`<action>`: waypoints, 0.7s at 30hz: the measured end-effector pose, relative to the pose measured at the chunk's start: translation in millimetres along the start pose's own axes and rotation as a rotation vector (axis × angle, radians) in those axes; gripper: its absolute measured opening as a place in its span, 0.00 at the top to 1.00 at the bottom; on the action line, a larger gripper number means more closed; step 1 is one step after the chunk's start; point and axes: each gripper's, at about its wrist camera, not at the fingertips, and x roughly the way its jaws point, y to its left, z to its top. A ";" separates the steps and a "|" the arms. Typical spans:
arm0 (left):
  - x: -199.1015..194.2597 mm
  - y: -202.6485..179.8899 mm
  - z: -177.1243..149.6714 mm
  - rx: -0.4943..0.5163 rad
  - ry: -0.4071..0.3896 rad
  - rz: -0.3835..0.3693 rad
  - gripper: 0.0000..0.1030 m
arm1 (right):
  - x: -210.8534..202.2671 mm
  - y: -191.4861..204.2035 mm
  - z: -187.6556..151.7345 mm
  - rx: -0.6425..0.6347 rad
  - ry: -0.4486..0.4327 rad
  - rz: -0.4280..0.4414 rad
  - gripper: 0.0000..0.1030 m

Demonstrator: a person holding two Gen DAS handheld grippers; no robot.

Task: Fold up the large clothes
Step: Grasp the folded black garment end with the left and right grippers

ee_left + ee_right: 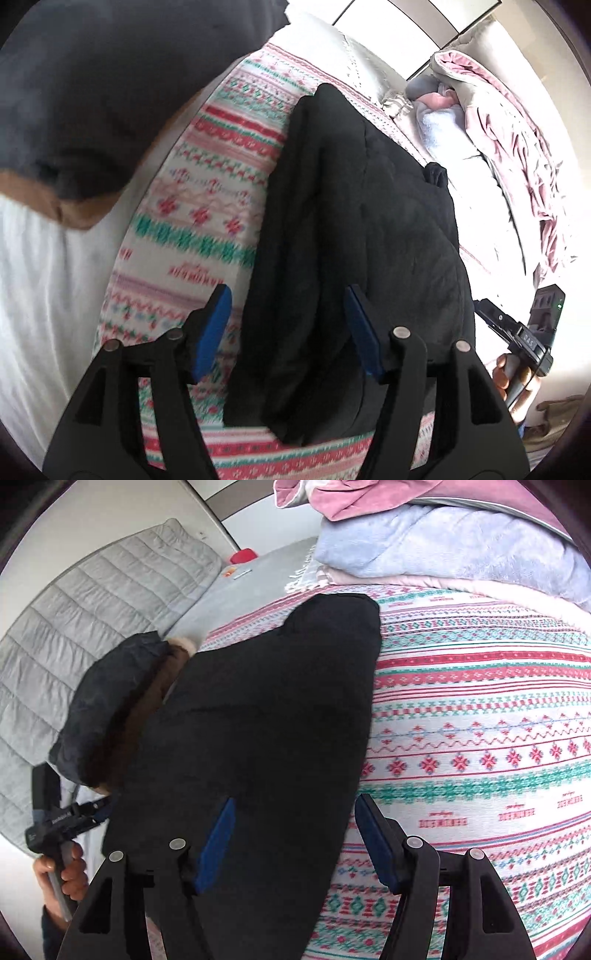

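Note:
A large black coat (pixel 354 236) lies folded lengthwise on a patterned pink, red and green blanket (pixel 207 206). It also shows in the right wrist view (pixel 266 716), with its dark hood and brown fur trim (pixel 122 709) at the left. My left gripper (pixel 288 332) is open, its blue pads astride the coat's near end, holding nothing. My right gripper (pixel 295 845) is open above the coat's right edge, holding nothing. The right gripper's body also shows in the left wrist view (pixel 528 339), and the left gripper's in the right wrist view (pixel 62 823).
A pile of pink and light blue bedding (pixel 443 542) sits at the blanket's far end, also seen in the left wrist view (pixel 509 147). A grey quilted cover (pixel 92 602) lies to the left. A dark hood with brown lining (pixel 92 129) fills the left wrist view's upper left.

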 end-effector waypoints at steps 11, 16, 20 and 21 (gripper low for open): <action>-18.1 7.7 -15.5 -0.077 0.014 -0.198 0.33 | -2.4 -2.5 -5.1 0.062 0.007 0.085 0.34; -12.6 12.7 -20.1 -0.128 0.019 -0.189 0.29 | 3.7 -9.4 -7.2 0.105 0.030 0.102 0.34; 2.0 10.3 -26.6 -0.124 0.066 -0.171 0.29 | 9.7 -14.5 -8.1 0.137 0.053 0.112 0.34; 4.8 10.1 -29.1 -0.124 0.073 -0.175 0.28 | 10.5 -15.9 -8.2 0.144 0.056 0.116 0.34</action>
